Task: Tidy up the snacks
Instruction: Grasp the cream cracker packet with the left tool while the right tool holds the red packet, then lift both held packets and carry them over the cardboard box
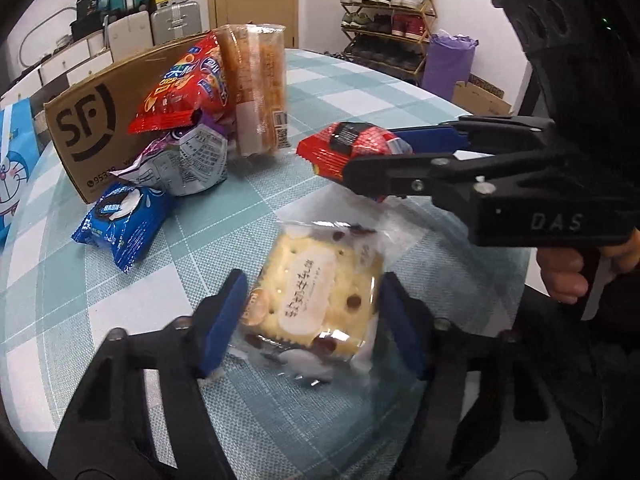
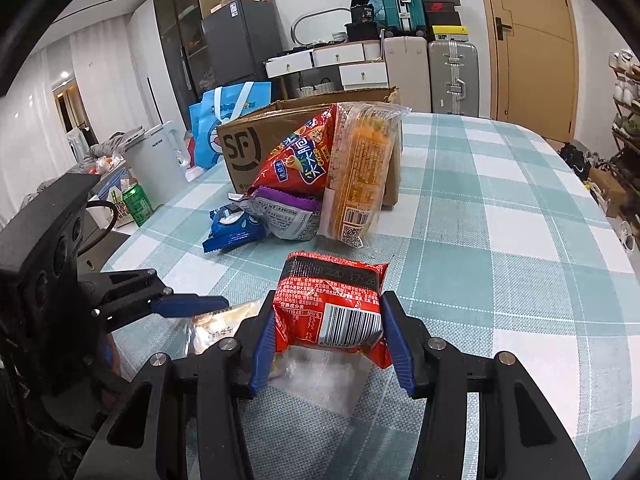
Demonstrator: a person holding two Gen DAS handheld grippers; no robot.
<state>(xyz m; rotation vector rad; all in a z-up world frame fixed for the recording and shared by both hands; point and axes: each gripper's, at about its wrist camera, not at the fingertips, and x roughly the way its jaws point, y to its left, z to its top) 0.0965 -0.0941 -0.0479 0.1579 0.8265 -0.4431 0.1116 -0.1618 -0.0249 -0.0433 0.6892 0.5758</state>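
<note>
Both grippers are loaded as we look down at the checked tablecloth [image 2: 500, 200]. Ahead of us stands the cardboard box [image 2: 248, 136], snacks propped against its side: red chip bag [image 1: 188, 84], long cake pack [image 1: 260, 92], purple pouch [image 1: 188, 160], blue cookie pack [image 1: 124, 220] lowest, likely waiting to be sorted. Our left gripper [image 1: 312, 316] has its blue pads closed on the edges of the clear-wrapped biscuit [image 1: 316, 296], which sits on the cloth. Beside it on our right, the right gripper [image 2: 328, 332] is clamped on the red snack packet [image 2: 332, 304], held off the cloth, ready to carry to the box.
</note>
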